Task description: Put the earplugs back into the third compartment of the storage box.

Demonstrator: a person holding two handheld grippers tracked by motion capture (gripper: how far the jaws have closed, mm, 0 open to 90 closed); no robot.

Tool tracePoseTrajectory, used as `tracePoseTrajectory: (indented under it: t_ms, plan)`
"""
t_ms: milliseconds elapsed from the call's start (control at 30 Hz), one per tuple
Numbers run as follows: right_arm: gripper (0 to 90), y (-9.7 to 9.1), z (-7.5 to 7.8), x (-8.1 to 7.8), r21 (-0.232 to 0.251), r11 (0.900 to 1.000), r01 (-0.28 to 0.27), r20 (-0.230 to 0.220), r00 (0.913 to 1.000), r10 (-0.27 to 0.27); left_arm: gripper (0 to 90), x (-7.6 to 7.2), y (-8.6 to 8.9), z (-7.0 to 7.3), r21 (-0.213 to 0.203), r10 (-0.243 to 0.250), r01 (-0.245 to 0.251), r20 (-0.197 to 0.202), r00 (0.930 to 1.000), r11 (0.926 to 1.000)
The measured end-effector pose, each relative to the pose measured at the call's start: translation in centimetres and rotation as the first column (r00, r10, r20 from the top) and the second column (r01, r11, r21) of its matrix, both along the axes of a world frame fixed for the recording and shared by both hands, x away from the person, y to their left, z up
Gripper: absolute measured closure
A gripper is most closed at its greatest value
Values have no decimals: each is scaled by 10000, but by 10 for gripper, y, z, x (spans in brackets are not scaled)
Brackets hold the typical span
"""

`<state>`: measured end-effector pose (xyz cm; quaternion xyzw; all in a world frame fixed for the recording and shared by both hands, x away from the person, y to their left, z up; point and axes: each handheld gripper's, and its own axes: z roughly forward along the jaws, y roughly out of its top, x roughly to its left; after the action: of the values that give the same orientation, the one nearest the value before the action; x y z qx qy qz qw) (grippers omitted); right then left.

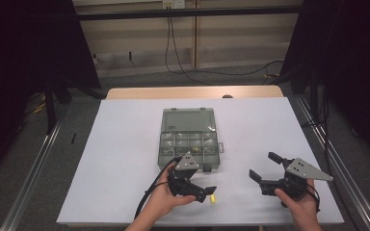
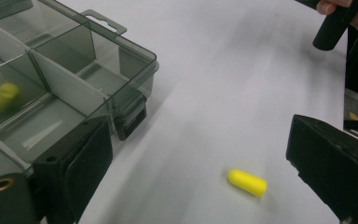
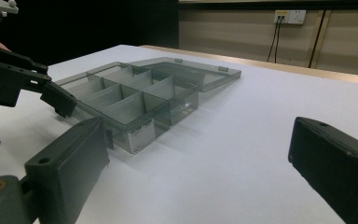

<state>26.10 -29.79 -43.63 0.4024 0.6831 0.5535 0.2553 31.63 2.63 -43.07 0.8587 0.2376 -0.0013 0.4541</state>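
Left claw (image 2: 200, 182) open over yellow capsule (image 2: 247, 182), another in organizer box (image 2: 121, 60)

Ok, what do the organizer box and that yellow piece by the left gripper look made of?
Organizer box: likely hard plastic, smoky grey and see-through, glossy; the dividers show through its walls.
Yellow piece: matte, rounded cylinder, possibly foam like an earplug, though soft plastic can't be ruled out. It lies on the table between the open jaws of the left gripper.
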Motion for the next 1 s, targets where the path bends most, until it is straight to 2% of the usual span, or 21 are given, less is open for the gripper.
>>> tracePoseTrajectory:
  t_ms: [133,267,433,533,667,867,933,1000]
  plan:
    - [41,0,0,0,-25,10000,-20,-2,10000,20,108,-2,-2,-3,42,-159,159,-19,9999,9999]
    - [42,0,0,0,-14,10000,-20,-5,10000,20,136,-4,-6,-6,269,-537,537,-6,9986,9982]
    - [42,0,0,0,-63,10000,-46,-32,10000,46,166,-5,-7,-9,330,-683,683,-25,9977,9971]
    - [42,0,-1,1,-37,10000,-46,-50,10000,46,218,-6,-8,-10,357,-847,846,16,9964,9958]
    - [42,0,-1,1,-40,10000,-83,-97,9999,83,261,-8,-10,-13,476,-1127,1129,-68,9936,9925]
    - [42,0,-1,1,-27,10000,-69,-125,9999,69,369,-11,-12,-15,656,-1575,1568,50,9875,9854]
    - [42,0,-1,1,-66,9999,-78,-148,9999,77,406,-13,-12,-15,823,-1797,1786,64,9837,9805]
    - [42,0,-1,1,-65,10000,-69,-136,9999,68,433,-14,-13,-16,796,-1907,1898,38,9816,9786]
